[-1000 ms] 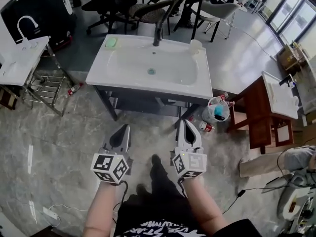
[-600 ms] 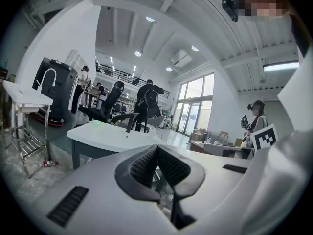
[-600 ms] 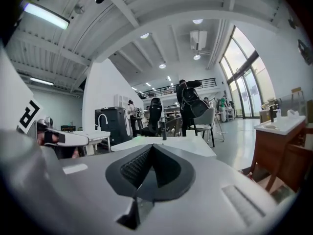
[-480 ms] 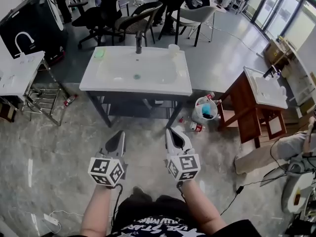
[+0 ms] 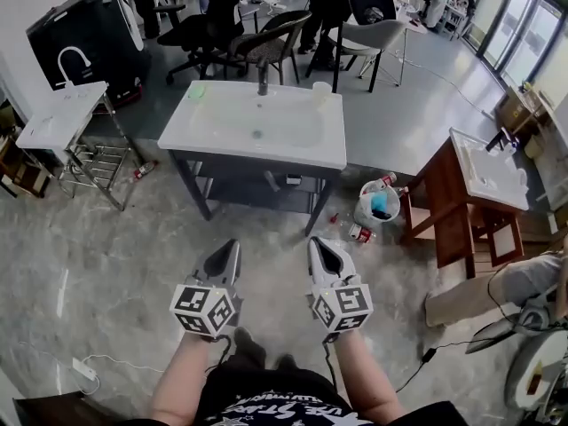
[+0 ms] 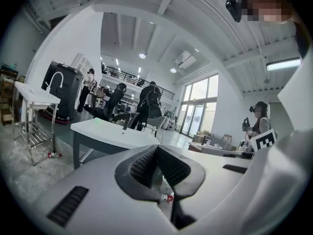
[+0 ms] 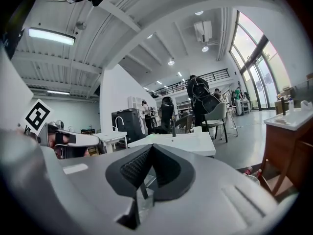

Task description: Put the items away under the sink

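Sink [image 5: 328, 140] runs left to right ahead; jaws of left gripper [image 5: 231, 251] and right gripper [image 5: 318, 247] are closed, empty.

The white sink [image 5: 312, 145] on its dark frame stands at twelve o'clock, with a faucet [image 5: 263, 78] at its far edge and a pale cup [image 5: 320, 92] at its far right corner. At two o'clock, a white bag [image 5: 377, 204] and small bottles [image 5: 359, 232] lie on the floor. At six o'clock, the left gripper [image 5: 232, 248] and right gripper [image 5: 318, 245] point sinkward, jaws together
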